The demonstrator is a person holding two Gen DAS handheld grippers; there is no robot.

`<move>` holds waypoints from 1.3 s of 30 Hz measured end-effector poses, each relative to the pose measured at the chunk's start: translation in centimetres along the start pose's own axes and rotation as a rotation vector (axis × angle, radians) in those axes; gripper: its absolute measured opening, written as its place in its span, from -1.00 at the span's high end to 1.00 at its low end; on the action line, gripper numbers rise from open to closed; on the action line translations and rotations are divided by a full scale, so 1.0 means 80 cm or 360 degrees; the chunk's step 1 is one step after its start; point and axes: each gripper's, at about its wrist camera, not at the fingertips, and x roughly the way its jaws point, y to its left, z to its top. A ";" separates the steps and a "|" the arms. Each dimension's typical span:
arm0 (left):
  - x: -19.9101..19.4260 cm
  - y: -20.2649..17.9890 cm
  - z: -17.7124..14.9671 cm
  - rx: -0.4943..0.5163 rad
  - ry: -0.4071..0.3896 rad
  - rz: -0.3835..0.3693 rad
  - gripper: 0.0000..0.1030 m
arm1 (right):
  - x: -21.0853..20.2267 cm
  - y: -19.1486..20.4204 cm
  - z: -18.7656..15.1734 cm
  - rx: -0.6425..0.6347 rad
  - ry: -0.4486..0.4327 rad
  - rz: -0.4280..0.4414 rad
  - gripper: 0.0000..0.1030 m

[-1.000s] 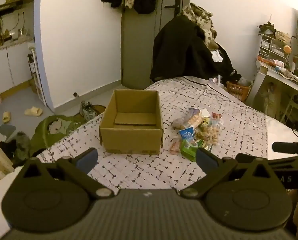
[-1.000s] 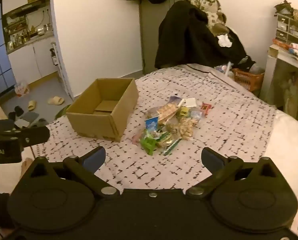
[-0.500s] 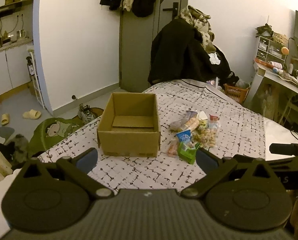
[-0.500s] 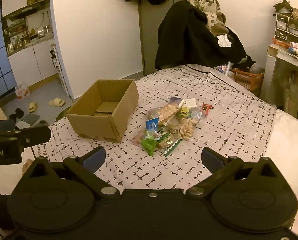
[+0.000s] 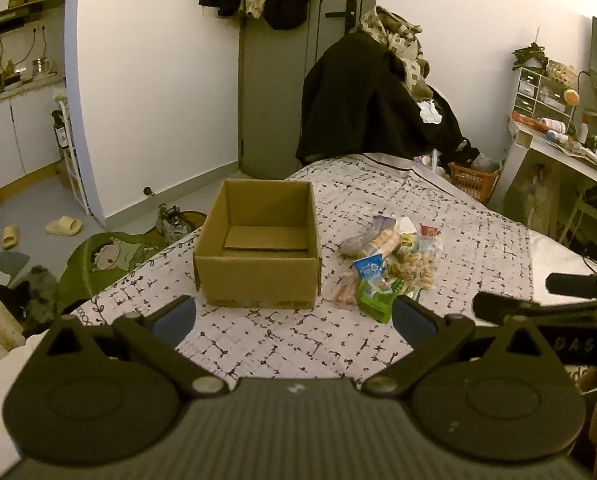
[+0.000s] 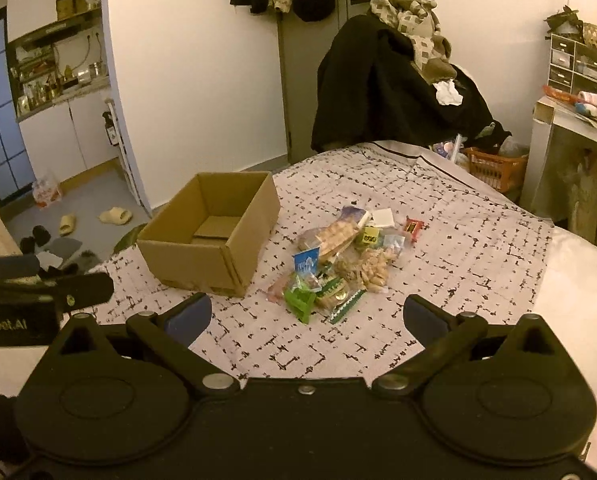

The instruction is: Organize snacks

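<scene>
An open, empty cardboard box [image 5: 258,244] [image 6: 214,232] stands on the patterned bed cover. Right of it lies a pile of several snack packets [image 5: 386,268] [image 6: 342,260], among them a green packet [image 5: 372,300] [image 6: 298,298], a blue-and-white one [image 6: 307,260] and a bag of nuts [image 6: 372,268]. My left gripper [image 5: 294,316] hovers open, short of the box's near wall, nothing between its fingers. The right gripper [image 6: 306,316] is open too, just short of the pile.
The bed [image 6: 478,240] runs back to a chair heaped with dark clothes [image 5: 362,104]. A desk with clutter [image 5: 558,136] and an orange basket [image 6: 494,168] stand at the right. Slippers [image 5: 62,224] and a green mat [image 5: 106,256] lie on the floor at left.
Both grippers have drifted slightly forward and upward, so box and snacks sit a little lower and nearer in view. Both stay open and hold nothing.
</scene>
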 end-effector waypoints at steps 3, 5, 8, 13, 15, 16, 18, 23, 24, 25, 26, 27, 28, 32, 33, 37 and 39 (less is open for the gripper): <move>0.004 0.002 0.002 -0.0029 0.0024 -0.0011 -1.00 | 0.001 -0.007 0.006 0.0053 0.0017 0.0049 -1.00; 0.007 0.001 0.004 -0.0030 0.0023 0.0000 -1.00 | 0.003 -0.014 0.012 0.0113 0.0028 0.0065 -1.00; 0.010 0.000 0.008 -0.0039 0.0020 -0.0011 -1.00 | 0.003 -0.015 0.015 0.0128 0.0032 0.0050 -1.00; 0.022 -0.001 0.016 -0.0049 0.0023 0.0005 -1.00 | 0.007 -0.011 0.020 0.0106 0.0020 0.0058 -1.00; 0.026 -0.002 0.020 -0.0075 0.0027 0.0007 -1.00 | 0.011 -0.013 0.026 0.0147 0.0019 0.0100 -1.00; 0.028 -0.003 0.021 -0.0076 0.0027 0.0009 -1.00 | 0.013 -0.014 0.028 0.0150 0.0017 0.0107 -1.00; 0.029 -0.005 0.022 -0.0072 0.0014 0.0029 -1.00 | 0.019 -0.014 0.033 0.0140 0.0026 0.0118 -1.00; 0.038 -0.001 0.026 -0.0119 0.0027 0.0053 -1.00 | 0.026 -0.021 0.041 0.0140 0.0012 0.0140 -1.00; 0.040 -0.001 0.028 -0.0115 0.0027 0.0056 -1.00 | 0.027 -0.023 0.042 0.0150 0.0012 0.0153 -1.00; 0.041 -0.001 0.027 -0.0108 0.0024 0.0059 -1.00 | 0.029 -0.024 0.043 0.0155 0.0012 0.0164 -1.00; 0.042 -0.003 0.028 -0.0101 0.0024 0.0074 -1.00 | 0.030 -0.025 0.043 0.0148 0.0005 0.0155 -1.00; 0.044 -0.003 0.029 -0.0100 0.0028 0.0092 -1.00 | 0.032 -0.025 0.044 0.0146 0.0007 0.0146 -1.00; 0.046 -0.004 0.030 -0.0106 0.0030 0.0083 -1.00 | 0.034 -0.025 0.044 0.0146 0.0007 0.0145 -1.00; 0.055 -0.010 0.032 -0.0081 0.0030 0.0060 -1.00 | 0.042 -0.029 0.049 0.0160 -0.0004 0.0138 -1.00; 0.058 -0.011 0.033 -0.0083 0.0029 0.0051 -1.00 | 0.045 -0.031 0.050 0.0159 0.0001 0.0130 -1.00; 0.069 -0.018 0.036 -0.0078 0.0033 0.0012 -0.99 | 0.061 -0.040 0.055 0.0200 0.0029 0.0086 -0.99; 0.076 -0.026 0.037 -0.0052 0.0025 0.0003 -0.97 | 0.072 -0.047 0.057 0.0220 0.0065 0.0045 -0.99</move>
